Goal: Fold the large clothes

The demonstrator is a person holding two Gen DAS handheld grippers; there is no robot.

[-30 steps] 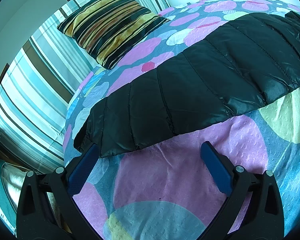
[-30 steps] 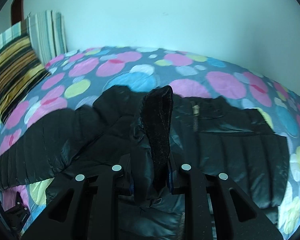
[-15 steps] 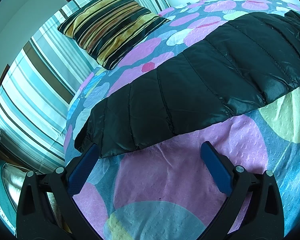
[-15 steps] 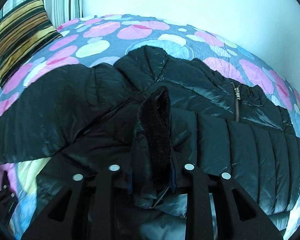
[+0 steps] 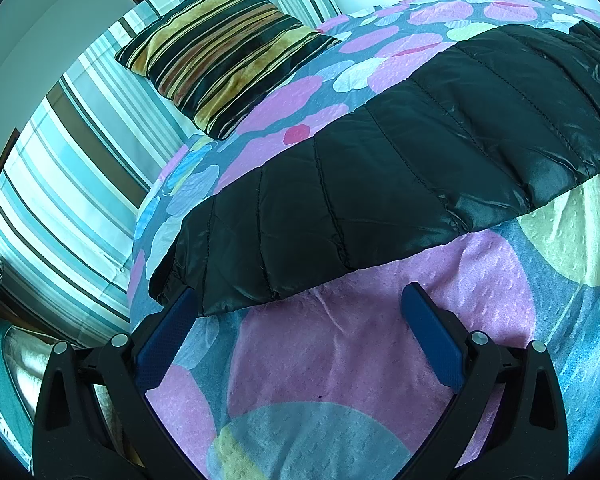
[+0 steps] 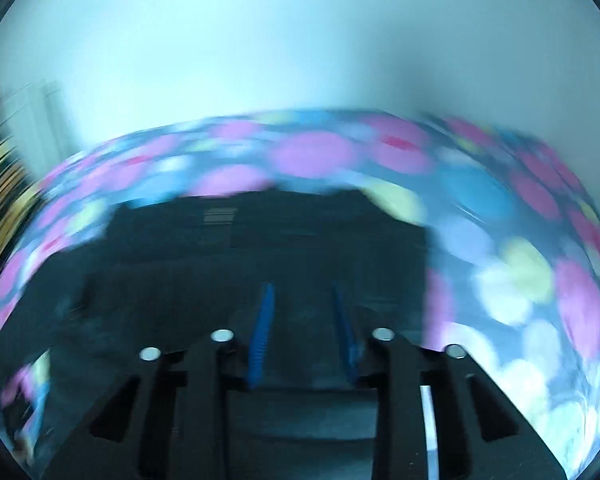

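The left wrist view is sharp. It shows a black quilted jacket (image 5: 400, 168) lying flat on a bed (image 5: 380, 360) covered in big pink, blue and yellow spots. One long padded part of the jacket, likely a sleeve, runs from its cuffed end at the near left up to the far right, where it is cut off by the frame edge. A striped cushion (image 5: 224, 64) sits at the far left, against striped bedding (image 5: 60, 184), apart from the jacket. The left gripper (image 5: 300, 304) hovers just in front of the sleeve's near edge with its jaws spread wide and nothing between them; the left blue pad (image 5: 168, 336) lies right at the cuff, though whether it touches the cloth cannot be told.

The right wrist view is badly smeared by motion. It gives what the other view lacks: the jacket's wide body (image 6: 260, 264) as a dark mass across the middle of the bed, with a pale wall behind. Seams, zip and collar cannot be made out. The right gripper (image 6: 302, 312) is over this dark cloth, its jaws a narrow gap apart and closing, with no fabric visibly between them.
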